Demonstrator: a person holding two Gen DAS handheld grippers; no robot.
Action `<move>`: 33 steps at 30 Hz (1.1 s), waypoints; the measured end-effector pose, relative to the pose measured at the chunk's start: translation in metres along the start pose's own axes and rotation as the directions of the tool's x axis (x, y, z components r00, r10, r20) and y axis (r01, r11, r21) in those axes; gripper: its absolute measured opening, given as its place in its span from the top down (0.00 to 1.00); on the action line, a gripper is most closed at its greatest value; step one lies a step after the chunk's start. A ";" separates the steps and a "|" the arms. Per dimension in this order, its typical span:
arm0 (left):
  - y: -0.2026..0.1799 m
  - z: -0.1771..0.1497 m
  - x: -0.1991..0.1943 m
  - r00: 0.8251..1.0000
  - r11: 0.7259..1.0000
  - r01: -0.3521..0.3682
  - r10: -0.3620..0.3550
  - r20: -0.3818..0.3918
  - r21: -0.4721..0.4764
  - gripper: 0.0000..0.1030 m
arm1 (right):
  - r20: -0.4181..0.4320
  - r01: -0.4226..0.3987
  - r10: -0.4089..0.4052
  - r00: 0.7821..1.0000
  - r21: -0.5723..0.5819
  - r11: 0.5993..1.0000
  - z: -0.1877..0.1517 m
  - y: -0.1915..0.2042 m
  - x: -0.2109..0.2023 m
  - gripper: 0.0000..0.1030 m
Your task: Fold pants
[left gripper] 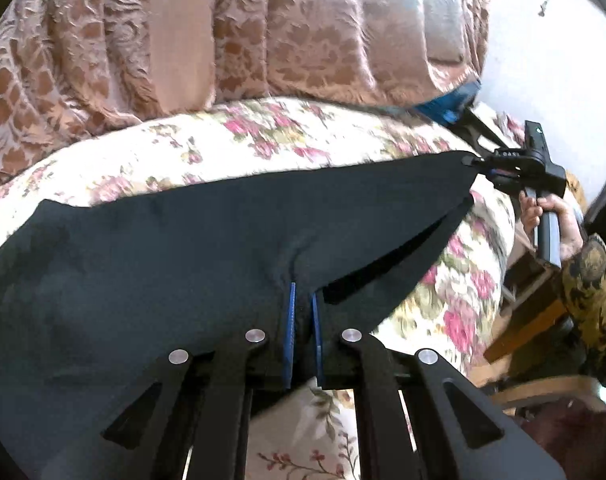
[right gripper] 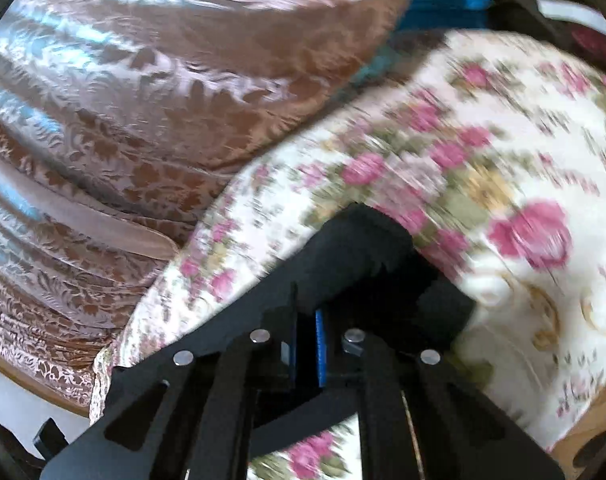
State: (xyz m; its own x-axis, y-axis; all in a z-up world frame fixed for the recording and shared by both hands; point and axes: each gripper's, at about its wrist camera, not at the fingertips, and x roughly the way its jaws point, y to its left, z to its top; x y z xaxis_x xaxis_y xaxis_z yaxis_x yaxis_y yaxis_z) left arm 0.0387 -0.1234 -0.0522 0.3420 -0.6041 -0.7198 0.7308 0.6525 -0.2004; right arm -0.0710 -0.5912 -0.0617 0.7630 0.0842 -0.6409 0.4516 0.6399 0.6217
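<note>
Black pants (left gripper: 191,248) are stretched out over a rose-print bedsheet (left gripper: 263,132), long axis running side to side in the left wrist view, from the far left out to a pointed corner at upper right. The near edge is pinched by the left gripper (left gripper: 302,308); its blue pads (left gripper: 290,320) are closed on a bunched fold of the cloth, creases radiating just ahead of the tips. The far pointed corner is clamped by the right gripper (left gripper: 479,164), well off to the right of the left gripper, with the person's right hand (left gripper: 551,220) wrapped around its handle. A slit between two fabric layers is seen between the two grippers.

In the right wrist view, the right gripper (right gripper: 306,328) is closed on black cloth (right gripper: 355,264), which extends forward and rightward past the tips over the sheet; heavy motion blur there. A brown damask bedspread (right gripper: 143,100) is heaped ahead and left of both grippers.
</note>
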 end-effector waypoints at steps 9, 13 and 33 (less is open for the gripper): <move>0.006 -0.027 0.033 0.996 0.997 0.038 -0.043 -0.082 -0.061 0.90 | -0.052 0.011 -0.001 0.999 0.190 0.982 -0.025 -0.062 0.020 0.94; 0.013 -0.028 0.027 0.992 0.988 0.094 -0.103 -0.072 -0.124 0.81 | -0.031 0.003 0.004 1.000 0.209 0.978 -0.019 -0.064 0.010 0.88; 0.081 -0.075 -0.040 0.994 0.930 -0.110 0.102 -0.043 -0.350 0.62 | -0.053 0.210 -0.206 0.977 0.074 0.975 -0.021 -0.053 0.003 0.81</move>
State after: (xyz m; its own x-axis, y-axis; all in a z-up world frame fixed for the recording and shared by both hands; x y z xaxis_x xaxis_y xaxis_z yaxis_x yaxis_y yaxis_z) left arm 0.0400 -0.0123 -0.0893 0.3887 -0.5143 -0.7645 0.4352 0.8338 -0.3396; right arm -0.1026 -0.6085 -0.1055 0.6281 -0.0093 -0.7781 0.6345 0.5850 0.5052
